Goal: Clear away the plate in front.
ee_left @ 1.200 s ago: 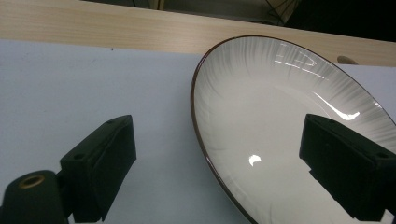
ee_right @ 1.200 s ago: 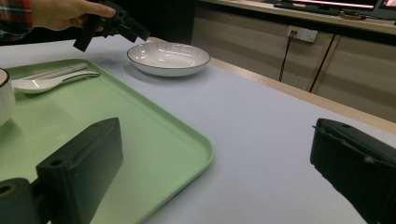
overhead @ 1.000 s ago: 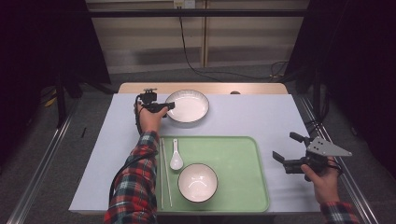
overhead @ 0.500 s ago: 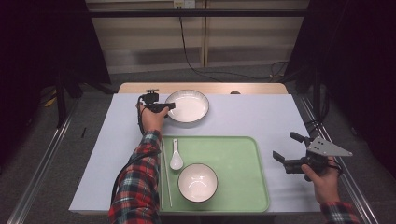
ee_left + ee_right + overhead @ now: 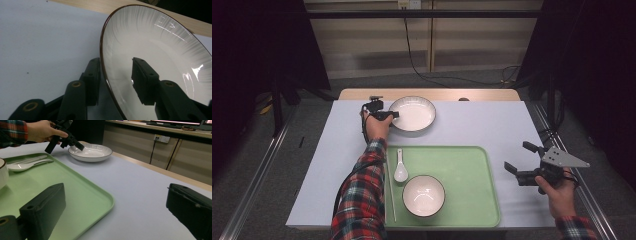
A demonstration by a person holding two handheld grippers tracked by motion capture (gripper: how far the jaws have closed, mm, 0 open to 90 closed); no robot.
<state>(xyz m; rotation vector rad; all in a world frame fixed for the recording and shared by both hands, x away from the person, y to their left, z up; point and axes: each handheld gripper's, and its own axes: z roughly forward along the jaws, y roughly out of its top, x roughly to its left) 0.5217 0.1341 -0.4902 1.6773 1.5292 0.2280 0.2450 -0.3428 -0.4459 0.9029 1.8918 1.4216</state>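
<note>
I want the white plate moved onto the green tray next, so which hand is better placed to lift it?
Left. The left gripper already straddles the plate rim, its jaws having just been closing, one outside, one inside. The right gripper hangs open beside the tray, far from it.

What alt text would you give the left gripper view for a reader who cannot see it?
The left gripper straddles the near rim of a white plate with a dark brown edge, one black jaw outside and one inside; the jaws have just been closing, with a gap left at the rim. The plate sits on a pale table cover.
</note>
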